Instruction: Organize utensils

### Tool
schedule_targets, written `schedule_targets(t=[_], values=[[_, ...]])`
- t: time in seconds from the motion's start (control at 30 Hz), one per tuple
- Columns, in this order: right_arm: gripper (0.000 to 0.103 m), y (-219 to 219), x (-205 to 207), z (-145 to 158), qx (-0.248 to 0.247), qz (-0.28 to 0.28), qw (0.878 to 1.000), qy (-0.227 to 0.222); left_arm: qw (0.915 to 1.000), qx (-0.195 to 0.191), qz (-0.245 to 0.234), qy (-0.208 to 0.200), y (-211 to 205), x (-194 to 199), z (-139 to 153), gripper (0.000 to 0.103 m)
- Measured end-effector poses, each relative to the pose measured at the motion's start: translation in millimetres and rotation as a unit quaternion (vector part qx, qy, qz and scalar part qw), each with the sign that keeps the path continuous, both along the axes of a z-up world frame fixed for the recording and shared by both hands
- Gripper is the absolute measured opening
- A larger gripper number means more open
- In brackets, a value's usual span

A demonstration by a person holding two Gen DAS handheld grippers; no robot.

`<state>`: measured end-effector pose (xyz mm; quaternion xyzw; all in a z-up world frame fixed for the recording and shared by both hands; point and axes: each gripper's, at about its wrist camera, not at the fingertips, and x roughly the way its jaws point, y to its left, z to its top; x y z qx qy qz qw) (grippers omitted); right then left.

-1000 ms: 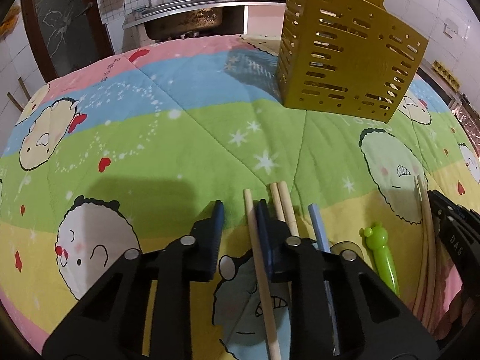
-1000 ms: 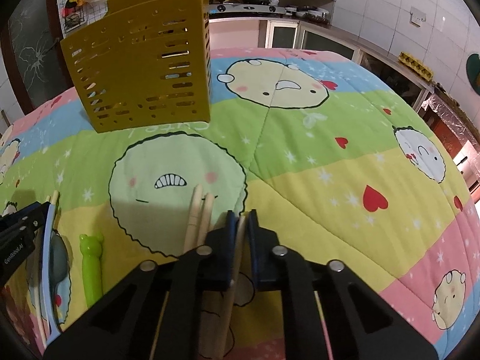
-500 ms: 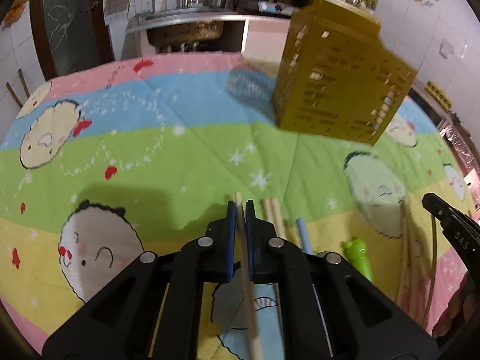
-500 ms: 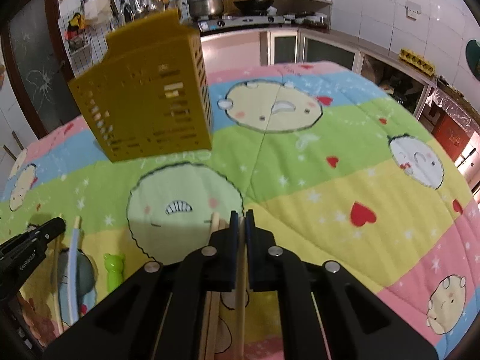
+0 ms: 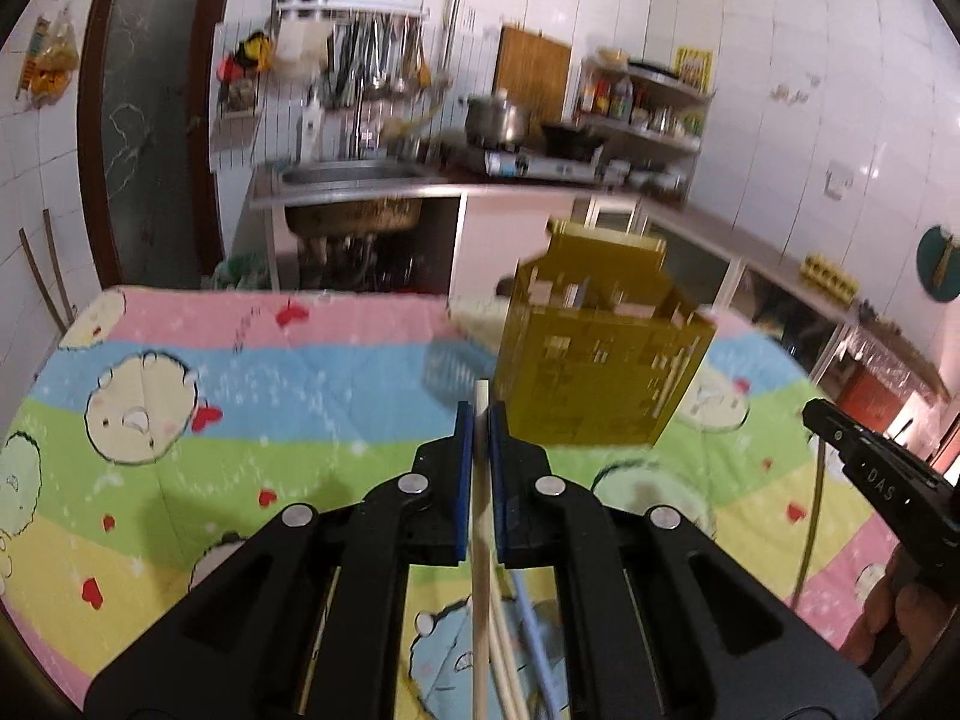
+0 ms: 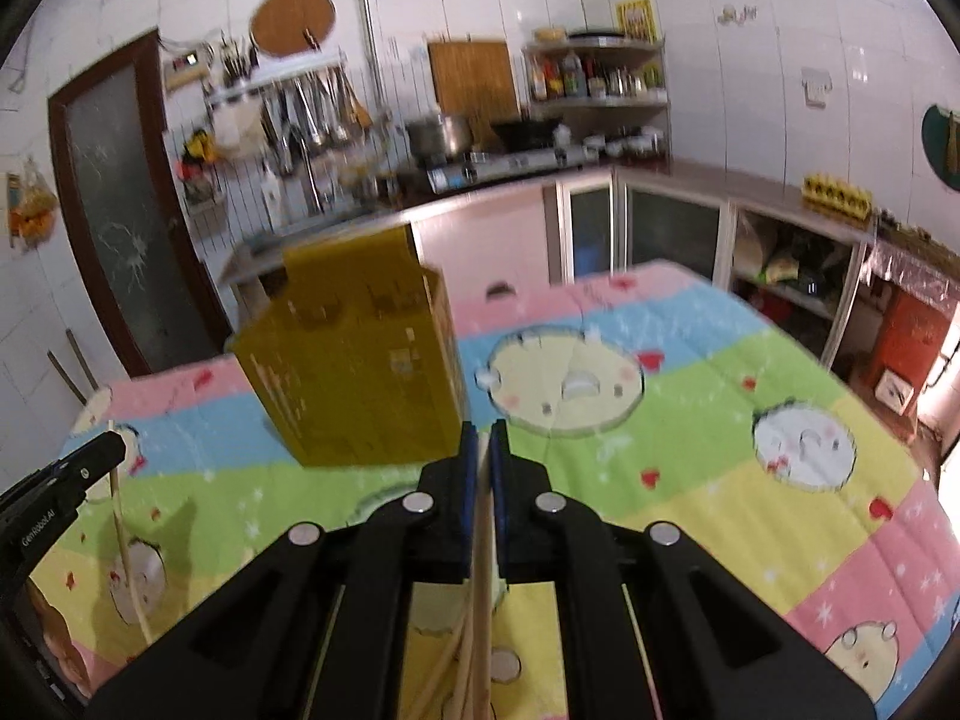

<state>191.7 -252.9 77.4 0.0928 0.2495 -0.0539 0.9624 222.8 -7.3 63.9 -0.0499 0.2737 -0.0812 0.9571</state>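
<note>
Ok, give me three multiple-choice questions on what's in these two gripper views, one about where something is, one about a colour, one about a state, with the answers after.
1. Where does the slotted utensil holder stand?
A. on the cartoon quilt
B. in the sink
C. on the stove

2. What colour is that holder?
A. white
B. mustard yellow
C. red

3. What is the left gripper doing?
A. gaping open, empty
B. shut on a green toy
C. shut on a wooden chopstick

Answers: A, its base rests on the quilt; B, both views show it yellow; C, the pale stick runs between the closed blue pads. The right gripper likewise clamps its own chopstick.
</note>
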Motion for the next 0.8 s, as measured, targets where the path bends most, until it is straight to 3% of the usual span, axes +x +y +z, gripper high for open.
schedule_targets(t=[0.33, 0.63, 0.8], values=[[0.005, 6, -7, 42, -0.023, 0.001, 0.995, -0.093, 0.9961, -0.001, 0.000, -0.088, -11, -14, 40, 0.004], [0.005, 10, 7, 72, -0.032, 0.009, 0.990, -0.134, 0.9930, -0.009, -0.003, -0.118, -19, 1, 62, 0.004], [0.005, 15, 18, 102, -0.038, 0.017, 0.986, -0.159, 0.9901, -0.015, -0.012, -0.139, -23, 13, 93, 0.004]])
